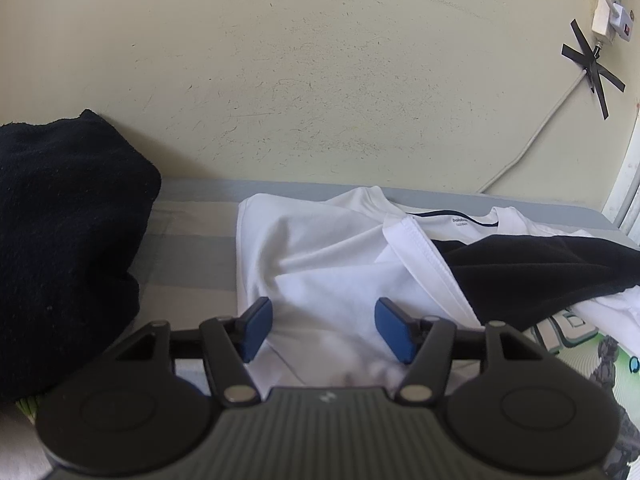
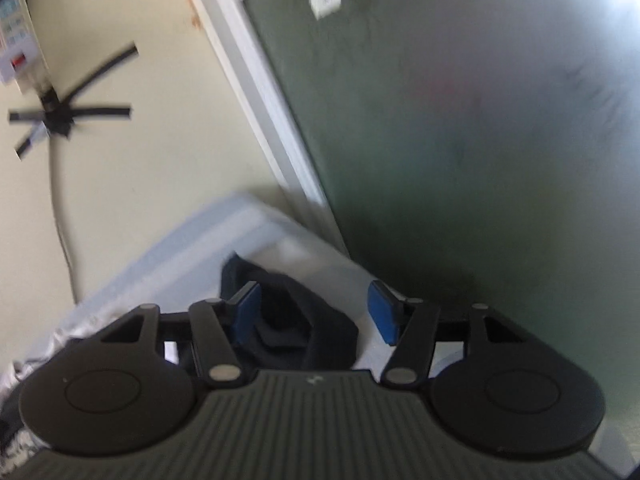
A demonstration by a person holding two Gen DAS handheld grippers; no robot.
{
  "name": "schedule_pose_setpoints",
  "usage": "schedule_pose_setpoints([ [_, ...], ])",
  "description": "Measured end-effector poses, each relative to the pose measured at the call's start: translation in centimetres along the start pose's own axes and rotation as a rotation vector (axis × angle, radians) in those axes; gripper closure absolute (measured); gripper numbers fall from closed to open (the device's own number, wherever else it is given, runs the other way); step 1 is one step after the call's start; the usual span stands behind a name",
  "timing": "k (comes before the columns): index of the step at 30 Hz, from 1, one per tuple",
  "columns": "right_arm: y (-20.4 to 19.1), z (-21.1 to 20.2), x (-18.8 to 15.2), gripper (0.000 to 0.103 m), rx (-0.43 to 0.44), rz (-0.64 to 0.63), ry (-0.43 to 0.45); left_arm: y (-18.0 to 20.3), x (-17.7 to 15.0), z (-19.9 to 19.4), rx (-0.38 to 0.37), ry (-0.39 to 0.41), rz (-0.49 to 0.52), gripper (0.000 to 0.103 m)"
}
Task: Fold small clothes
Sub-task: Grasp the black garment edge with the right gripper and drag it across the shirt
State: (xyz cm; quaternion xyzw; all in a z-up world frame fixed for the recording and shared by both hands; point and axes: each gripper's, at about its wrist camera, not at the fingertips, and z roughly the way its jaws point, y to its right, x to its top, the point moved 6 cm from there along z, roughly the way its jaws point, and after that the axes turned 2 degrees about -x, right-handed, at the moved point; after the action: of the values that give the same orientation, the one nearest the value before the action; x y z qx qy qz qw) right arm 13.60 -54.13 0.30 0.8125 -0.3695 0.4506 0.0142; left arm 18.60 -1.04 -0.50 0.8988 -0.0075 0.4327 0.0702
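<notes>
A white T-shirt (image 1: 320, 248) lies crumpled on the grey striped bed (image 1: 188, 248), its collar toward the wall. A black garment (image 1: 540, 268) lies across its right side. My left gripper (image 1: 323, 328) is open and empty, its blue pads (image 1: 256, 328) just above the shirt's near part. My right gripper (image 2: 316, 316) is open and empty, tilted, over a small black garment (image 2: 304, 320) on the bed's corner (image 2: 248, 224). The right wrist view is blurred.
A folded black pile (image 1: 68, 240) sits at the left against the cream wall (image 1: 320, 80). A printed garment (image 1: 592, 352) lies at the right. A power strip (image 1: 608, 4) and taped cable (image 1: 592, 68) hang on the wall. A green wall (image 2: 460, 120) borders the bed's corner.
</notes>
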Motion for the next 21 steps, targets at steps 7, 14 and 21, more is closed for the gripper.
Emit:
schedule_pose_setpoints([
  [7,-2.1,-1.6,4.0,0.091,0.069,0.124,0.143,-0.2,0.1,-0.4,-0.031,0.012,-0.016,0.045],
  [14,-18.6,-9.6,8.1,0.091,0.431,-0.057,0.272,-3.1,2.0,-2.7,-0.163,0.107,-0.193,0.044],
  [21,-37.3,-10.3,-7.1,0.083,0.775,-0.488,-0.026,-5.3,2.6,-3.5,-0.2,0.145,-0.263,0.041],
])
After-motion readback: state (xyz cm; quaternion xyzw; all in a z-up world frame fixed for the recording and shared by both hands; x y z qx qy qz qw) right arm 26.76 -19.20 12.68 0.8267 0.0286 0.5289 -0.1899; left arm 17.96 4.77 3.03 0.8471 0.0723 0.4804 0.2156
